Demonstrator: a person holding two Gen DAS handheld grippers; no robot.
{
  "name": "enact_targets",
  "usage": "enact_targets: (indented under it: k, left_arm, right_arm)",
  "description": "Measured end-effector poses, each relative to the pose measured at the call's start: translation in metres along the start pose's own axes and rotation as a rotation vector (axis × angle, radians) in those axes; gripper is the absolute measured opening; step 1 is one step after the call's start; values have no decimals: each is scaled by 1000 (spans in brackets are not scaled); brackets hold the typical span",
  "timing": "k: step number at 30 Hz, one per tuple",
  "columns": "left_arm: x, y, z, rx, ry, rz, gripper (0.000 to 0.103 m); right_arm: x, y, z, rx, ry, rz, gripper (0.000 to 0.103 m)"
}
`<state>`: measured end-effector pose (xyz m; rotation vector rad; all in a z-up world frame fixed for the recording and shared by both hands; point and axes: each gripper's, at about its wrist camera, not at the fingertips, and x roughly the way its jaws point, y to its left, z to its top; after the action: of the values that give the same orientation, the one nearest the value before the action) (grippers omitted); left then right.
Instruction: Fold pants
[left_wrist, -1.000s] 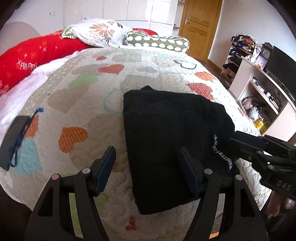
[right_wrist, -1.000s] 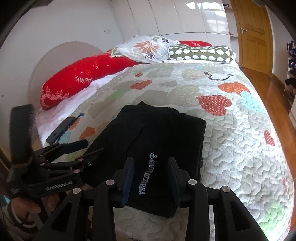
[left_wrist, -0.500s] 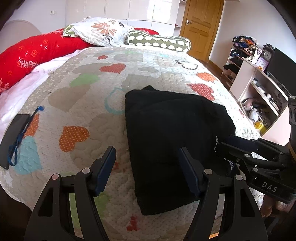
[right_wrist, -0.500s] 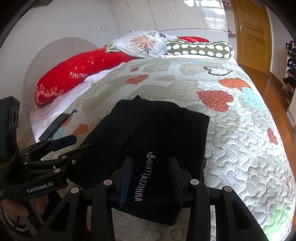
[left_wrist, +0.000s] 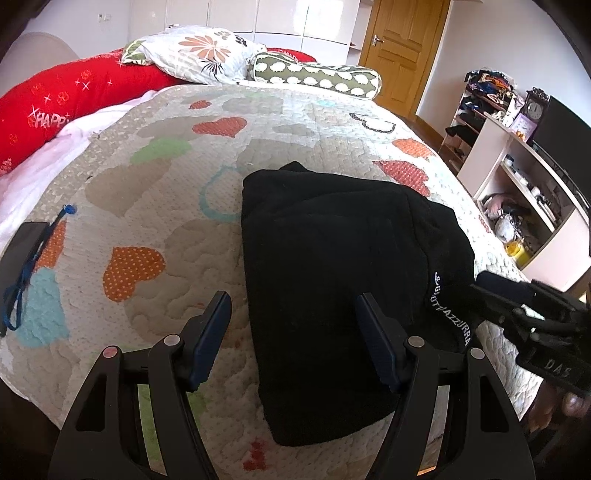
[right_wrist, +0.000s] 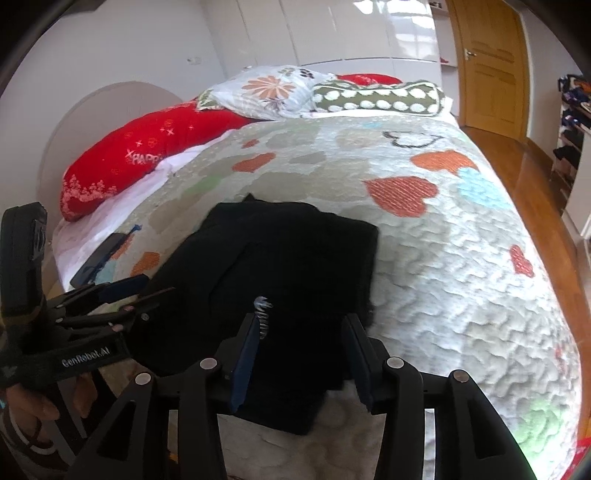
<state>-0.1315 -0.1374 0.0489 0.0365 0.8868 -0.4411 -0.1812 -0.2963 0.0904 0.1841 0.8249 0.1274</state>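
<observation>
A heart-patterned quilt (left_wrist: 155, 206), red pillow (left_wrist: 74, 99), and wooden door (left_wrist: 399, 48).

Black pants (left_wrist: 332, 273), folded flat on quilt (left_wrist: 155, 206)
</observation>
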Motion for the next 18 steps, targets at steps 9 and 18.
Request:
enact_targets:
  k: [9, 18]
  left_arm:
    - [7, -3, 0, 2, 11, -5, 77]
    - [8, -2, -2, -3, 10, -4, 77]
  right_arm:
    - [5, 2, -8, -42, 25, 19, 42]
    - [2, -10, -7, 53, 7, 35, 48]
